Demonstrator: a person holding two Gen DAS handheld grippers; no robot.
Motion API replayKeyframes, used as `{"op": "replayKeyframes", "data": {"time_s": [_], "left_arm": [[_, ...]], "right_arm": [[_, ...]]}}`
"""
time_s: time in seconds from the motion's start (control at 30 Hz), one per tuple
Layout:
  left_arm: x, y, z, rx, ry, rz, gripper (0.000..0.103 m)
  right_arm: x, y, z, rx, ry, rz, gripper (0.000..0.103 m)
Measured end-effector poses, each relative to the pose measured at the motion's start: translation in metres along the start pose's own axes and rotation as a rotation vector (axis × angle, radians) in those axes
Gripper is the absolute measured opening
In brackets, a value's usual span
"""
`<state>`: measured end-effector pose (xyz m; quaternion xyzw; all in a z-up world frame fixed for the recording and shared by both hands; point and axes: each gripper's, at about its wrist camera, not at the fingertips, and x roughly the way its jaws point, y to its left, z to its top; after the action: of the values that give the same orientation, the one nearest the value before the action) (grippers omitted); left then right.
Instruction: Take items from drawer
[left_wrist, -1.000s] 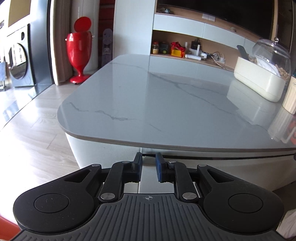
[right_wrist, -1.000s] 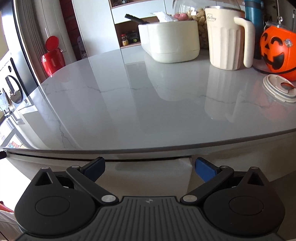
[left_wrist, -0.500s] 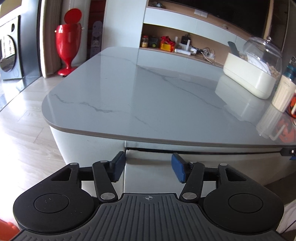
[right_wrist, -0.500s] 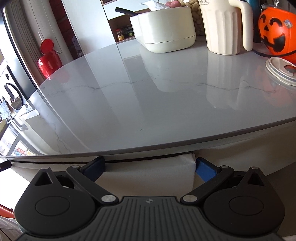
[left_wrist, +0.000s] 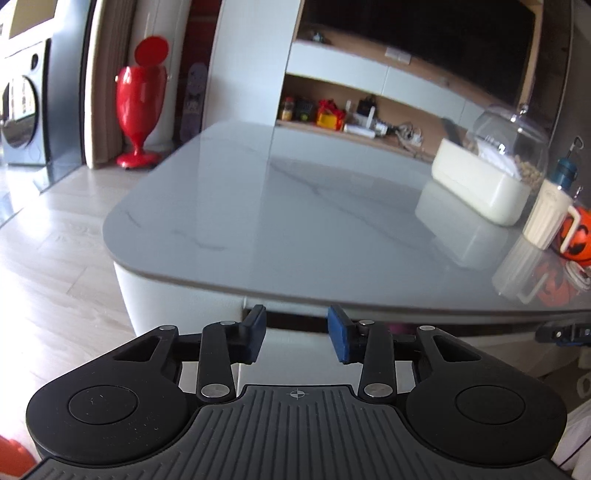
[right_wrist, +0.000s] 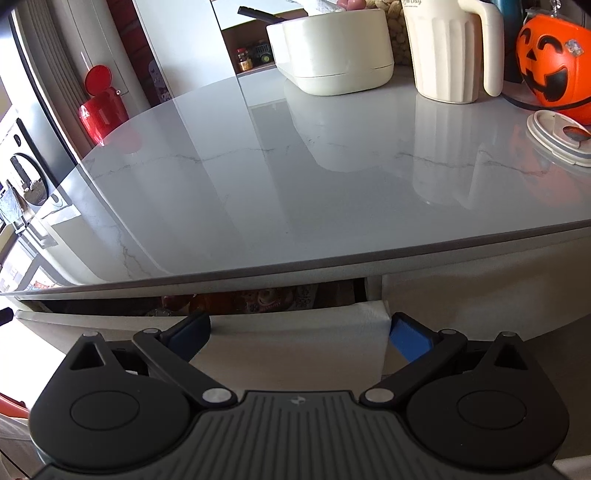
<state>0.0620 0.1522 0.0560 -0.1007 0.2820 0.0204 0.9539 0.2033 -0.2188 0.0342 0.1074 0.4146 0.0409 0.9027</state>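
We see the drawer (right_wrist: 288, 328) pulled slightly out under the tabletop (right_wrist: 295, 177), its long front running across lower centre, the items (right_wrist: 266, 297) just above the spread, empty right gripper (right_wrist: 299, 330), nearer than the spread, empty left gripper (left_wrist: 297, 332).

The cream pitcher (right_wrist: 448, 48) bears script at its rim — cut off, too blurred to read.
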Motion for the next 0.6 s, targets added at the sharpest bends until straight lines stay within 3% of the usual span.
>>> {"op": "replayKeyframes", "data": {"time_s": [0.07,0.17,0.3,0.4,0.5,0.6], "left_arm": [[-0.005,-0.019,0.004,0.028,-0.030,-0.052,0.040],[0.016,-0.052,0.005,0.062,0.035,-0.094,0.041],[0.049,-0.087,-0.003,0.142,0.092,-0.049,0.041],[0.063,-0.092,-0.007,0.152,0.137,-0.009,0.041],[0.065,-0.091,-0.012,0.174,0.142,0.002,0.040],[0.064,-0.093,-0.015,0.217,0.143,0.011,0.040]], "right_arm": [[-0.001,0.001,0.000,-0.001,0.001,0.000,0.103],[-0.001,0.001,-0.001,-0.001,0.001,-0.003,0.103],[-0.002,0.002,-0.001,0.000,0.000,-0.008,0.103],[-0.004,0.004,-0.001,-0.017,-0.004,-0.026,0.103],[-0.018,0.015,-0.001,-0.059,-0.086,-0.065,0.103],[-0.024,0.032,0.003,-0.097,-0.124,-0.050,0.103]]}}
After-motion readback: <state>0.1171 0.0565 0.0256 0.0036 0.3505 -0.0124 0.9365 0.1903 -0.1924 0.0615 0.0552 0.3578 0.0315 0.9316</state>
